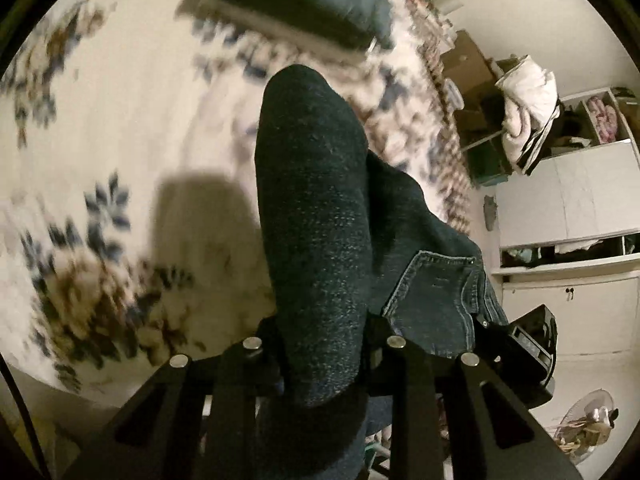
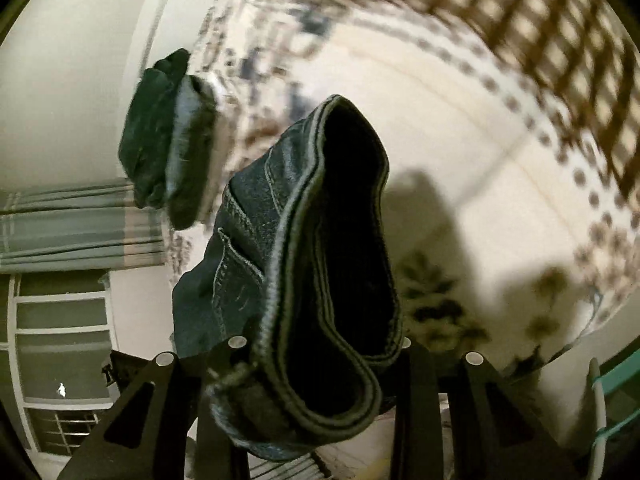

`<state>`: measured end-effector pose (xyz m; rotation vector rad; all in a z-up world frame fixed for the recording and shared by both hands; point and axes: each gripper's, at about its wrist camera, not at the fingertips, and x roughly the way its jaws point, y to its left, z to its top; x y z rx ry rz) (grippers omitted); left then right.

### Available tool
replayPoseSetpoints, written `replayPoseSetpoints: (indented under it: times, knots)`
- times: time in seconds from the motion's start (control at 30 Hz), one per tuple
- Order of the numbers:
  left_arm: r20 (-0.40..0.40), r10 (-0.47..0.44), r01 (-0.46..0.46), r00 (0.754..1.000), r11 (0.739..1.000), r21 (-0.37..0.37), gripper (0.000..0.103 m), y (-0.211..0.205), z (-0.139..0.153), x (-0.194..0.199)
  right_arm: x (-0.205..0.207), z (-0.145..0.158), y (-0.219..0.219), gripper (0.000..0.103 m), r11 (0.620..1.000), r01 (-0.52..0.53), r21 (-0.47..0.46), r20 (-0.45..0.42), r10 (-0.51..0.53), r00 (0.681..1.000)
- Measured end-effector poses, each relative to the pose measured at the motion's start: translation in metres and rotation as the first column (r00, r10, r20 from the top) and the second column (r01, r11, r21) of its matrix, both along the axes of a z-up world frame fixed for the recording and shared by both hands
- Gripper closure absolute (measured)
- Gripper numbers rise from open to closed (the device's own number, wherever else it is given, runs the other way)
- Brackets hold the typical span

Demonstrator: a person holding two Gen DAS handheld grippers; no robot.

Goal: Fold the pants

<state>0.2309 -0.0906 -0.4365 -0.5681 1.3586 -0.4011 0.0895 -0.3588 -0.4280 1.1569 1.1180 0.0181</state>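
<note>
Dark blue jeans (image 1: 316, 216) hang lifted above a floral bedspread (image 1: 120, 120). My left gripper (image 1: 320, 364) is shut on a folded bulge of the denim; a back pocket (image 1: 432, 300) shows to its right. In the right wrist view, my right gripper (image 2: 320, 364) is shut on the jeans' waistband (image 2: 336, 264), whose thick hem loops up in front of the camera. The fingertips of both grippers are hidden by the cloth. The other gripper's black body (image 1: 532, 344) shows at the right of the left wrist view.
A folded stack of dark garments (image 1: 304, 4) lies on the far side of the bed, also in the right wrist view (image 2: 168, 140). White cabinets and cluttered shelves (image 1: 568, 184) stand beside the bed. Curtains (image 2: 72, 228) and a window (image 2: 60, 340) are at the left.
</note>
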Motion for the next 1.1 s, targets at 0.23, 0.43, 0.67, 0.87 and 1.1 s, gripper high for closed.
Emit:
replayPoseSetpoints:
  times: [0.23,0.43,0.67,0.87,1.1]
  knots:
    - [0.095,0.008,-0.007,0.995,1.0,-0.007,0.081,0.019,0.069,0.104,0.11,0.078,0.012,0.068,1.0,0.011,-0.026,0.104,-0.008,0.995]
    - [0.147,0.005,-0.003,0.989,1.0,-0.011,0.081,0.053,0.097,0.23,0.252,0.102,0.038,0.068,0.999,0.03,-0.026,0.173,-0.025,0.985]
    - [0.161,-0.008,0.002,0.987,0.999,0.038,0.081,0.089,0.065,0.352,0.408,0.06,0.069,0.068,1.0,0.013,-0.019,0.183,-0.009,0.983]
    - [0.092,0.006,-0.008,0.996,0.999,0.032,0.08,0.11,-0.001,0.402,0.471,0.002,0.082,0.068,0.999,-0.027,-0.025,0.125,0.03,0.992]
    - [0.066,-0.025,0.013,0.998,0.985,0.175,0.048,0.107,-0.001,0.394,0.482,-0.008,0.077,0.041,0.983,-0.125,-0.136,0.014,0.128,0.992]
